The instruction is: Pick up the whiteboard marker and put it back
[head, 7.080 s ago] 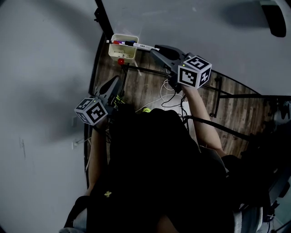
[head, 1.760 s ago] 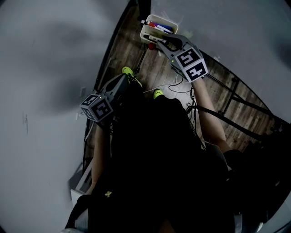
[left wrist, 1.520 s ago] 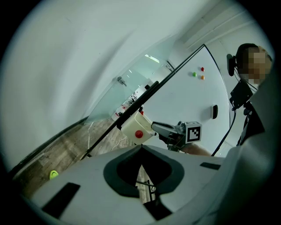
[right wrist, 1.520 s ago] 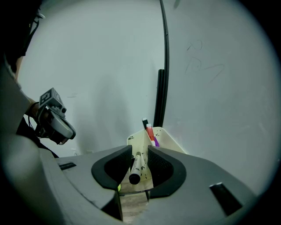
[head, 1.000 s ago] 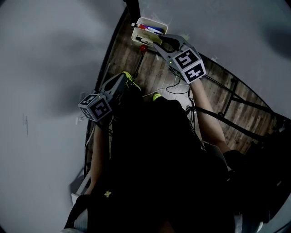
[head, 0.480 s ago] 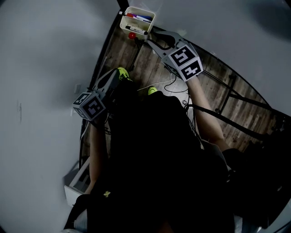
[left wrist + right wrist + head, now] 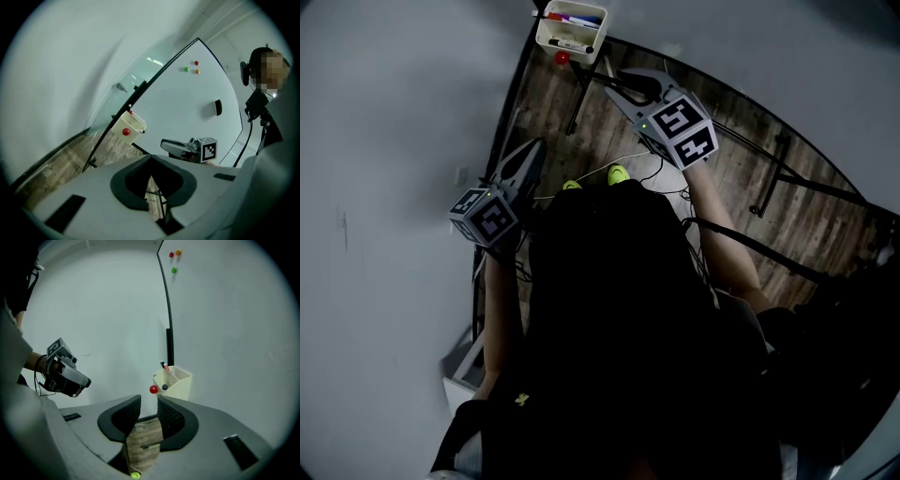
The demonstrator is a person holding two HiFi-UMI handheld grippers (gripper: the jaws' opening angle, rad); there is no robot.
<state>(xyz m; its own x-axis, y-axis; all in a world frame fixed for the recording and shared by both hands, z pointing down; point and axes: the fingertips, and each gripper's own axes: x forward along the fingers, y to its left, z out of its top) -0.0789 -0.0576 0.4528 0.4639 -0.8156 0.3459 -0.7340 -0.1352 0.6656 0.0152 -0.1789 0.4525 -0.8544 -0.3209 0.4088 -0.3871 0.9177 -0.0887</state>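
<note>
The cream marker holder hangs at the whiteboard's lower edge with several whiteboard markers lying in it. My right gripper hovers a short way below the holder in the head view, open, with nothing between its jaws. In the right gripper view the holder sits just beyond the parted jaws of my right gripper, a red marker cap poking out. My left gripper is off to the left near the wall, away from the holder. The left gripper has its pads meeting, empty.
A red magnet sticks to the holder's front. Coloured magnets and a black eraser sit on the whiteboard. Black stand legs and cables cross the wooden floor. A white box lies low at the left wall.
My right gripper has drawn back from the holder with empty jaws; the gap between them has grown. The left gripper has shifted along the wall too.
</note>
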